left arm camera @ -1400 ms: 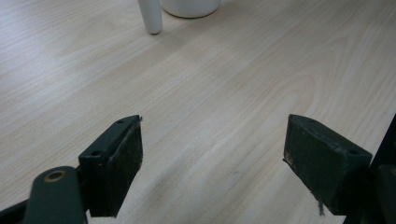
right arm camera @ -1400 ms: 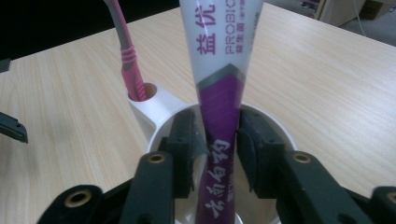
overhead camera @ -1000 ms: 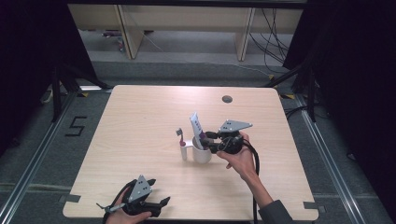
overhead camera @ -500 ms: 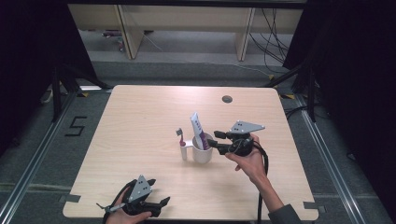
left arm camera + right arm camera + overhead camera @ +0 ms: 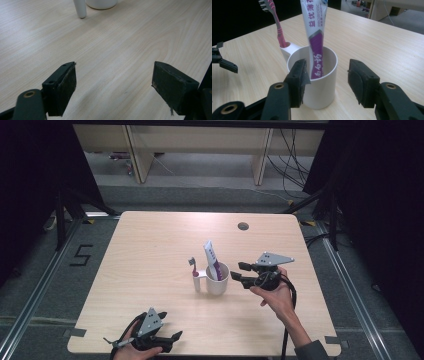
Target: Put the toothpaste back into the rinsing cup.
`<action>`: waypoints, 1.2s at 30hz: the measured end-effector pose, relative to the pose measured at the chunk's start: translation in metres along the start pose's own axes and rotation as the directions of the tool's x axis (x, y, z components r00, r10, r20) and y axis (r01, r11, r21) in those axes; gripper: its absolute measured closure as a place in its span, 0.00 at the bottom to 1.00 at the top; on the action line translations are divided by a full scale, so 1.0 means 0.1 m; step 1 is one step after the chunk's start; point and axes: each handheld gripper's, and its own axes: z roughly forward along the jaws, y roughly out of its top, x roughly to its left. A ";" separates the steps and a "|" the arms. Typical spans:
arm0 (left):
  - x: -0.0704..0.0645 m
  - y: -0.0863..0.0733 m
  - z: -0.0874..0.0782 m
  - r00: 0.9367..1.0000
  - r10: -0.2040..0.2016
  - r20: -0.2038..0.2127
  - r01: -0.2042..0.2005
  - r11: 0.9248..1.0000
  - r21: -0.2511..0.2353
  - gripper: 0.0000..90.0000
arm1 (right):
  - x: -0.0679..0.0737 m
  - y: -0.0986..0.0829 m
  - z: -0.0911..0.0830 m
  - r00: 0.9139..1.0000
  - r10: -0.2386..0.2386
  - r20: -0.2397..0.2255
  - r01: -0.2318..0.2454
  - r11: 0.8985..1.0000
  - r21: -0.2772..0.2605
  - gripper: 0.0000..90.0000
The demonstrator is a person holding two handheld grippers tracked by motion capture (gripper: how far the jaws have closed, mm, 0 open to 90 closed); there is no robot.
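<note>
A white cup (image 5: 218,280) stands upright near the middle of the light wooden table (image 5: 150,250). A toothpaste tube (image 5: 212,259), white above and purple below, stands inside it and leans against the rim. A pink toothbrush (image 5: 193,266) stands in the hollow handle on the cup's left side, its bristles at the top.

The right gripper (image 5: 238,274) is held by the person's right hand (image 5: 276,290) just to the right of the cup, pointing left at it. Its jaws are spread apart with nothing between them. In the right gripper view the cup (image 5: 317,75) sits just beyond the pads; one pad overlaps the near rim, though I cannot tell if it touches.

The left gripper (image 5: 176,336) rests at the near edge of the table, well apart from the cup, held by the left hand (image 5: 131,351). In the left gripper view its jaws stand wide apart over bare wood, with the cup's base (image 5: 101,3) at the far edge of the view
</note>
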 end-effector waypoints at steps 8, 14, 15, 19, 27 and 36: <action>0.00 0.00 0.00 1.000 -0.001 0.002 0.001 1.000 -0.002 0.21 | 0.00 -0.05 -0.08 1.000 0.028 0.011 -0.028 1.000 0.010 0.52; 0.00 0.00 0.01 1.000 0.000 0.000 0.000 1.000 -0.001 0.21 | 0.00 -0.11 -0.12 0.999 0.048 0.012 -0.048 0.999 0.015 0.49; 0.00 0.00 0.01 1.000 0.000 0.003 0.000 1.000 -0.001 0.21 | -0.01 -0.12 -0.12 0.999 0.037 0.011 -0.037 0.999 0.007 0.48; 0.00 0.00 0.00 1.000 0.001 -0.003 -0.001 1.000 0.000 0.21 | -0.03 -0.14 -0.18 0.999 0.043 0.023 -0.043 0.999 0.003 0.45; 0.00 0.00 0.01 1.000 0.000 0.003 0.000 1.000 -0.002 0.21 | -0.03 -0.23 -0.27 0.992 0.117 0.036 -0.118 0.993 0.018 0.34; 0.02 0.00 -0.01 1.000 0.010 0.000 -0.010 1.000 0.009 0.21 | -0.03 -0.35 -0.37 0.988 0.145 0.060 -0.147 0.989 0.031 0.28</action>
